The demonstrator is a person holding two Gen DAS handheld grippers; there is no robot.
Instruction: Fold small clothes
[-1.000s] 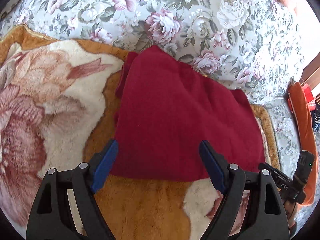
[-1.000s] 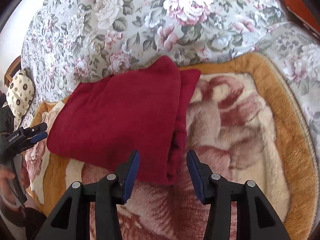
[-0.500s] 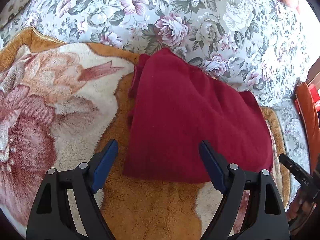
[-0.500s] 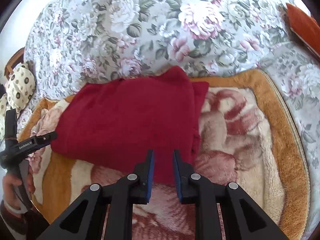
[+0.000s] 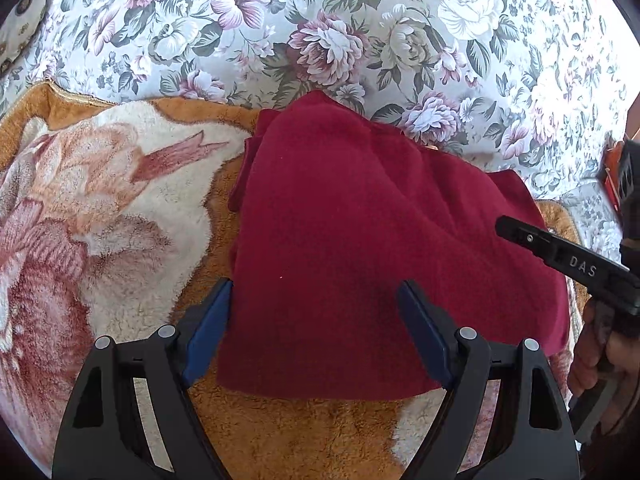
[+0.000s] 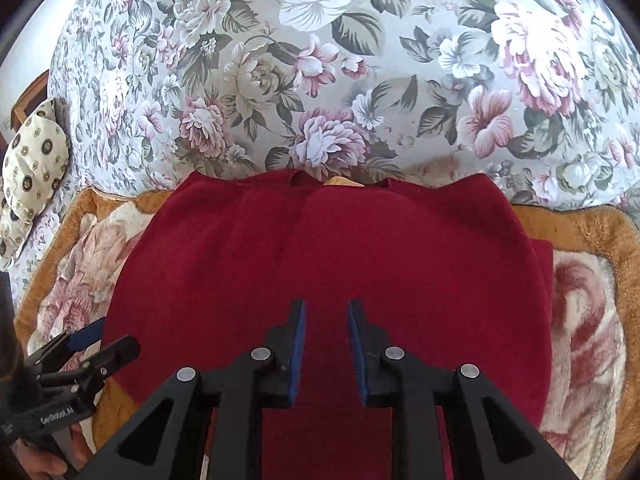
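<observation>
- A dark red, fuzzy knitted garment (image 5: 360, 248), folded into a rough rectangle, is laid on a plush orange-and-cream fleece blanket (image 5: 100, 208).
- A smooth cotton sheet printed with flowers (image 6: 320, 80) is seen beyond the blanket.
- The left black plastic gripper with blue pads (image 5: 316, 320) is held wide apart above the garment's near edge.
- The right black plastic gripper (image 6: 326, 344) is narrowed to a slim gap over the garment; nothing is clamped.

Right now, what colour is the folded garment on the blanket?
Plain dark red garment, shown best by the left wrist view.
</observation>
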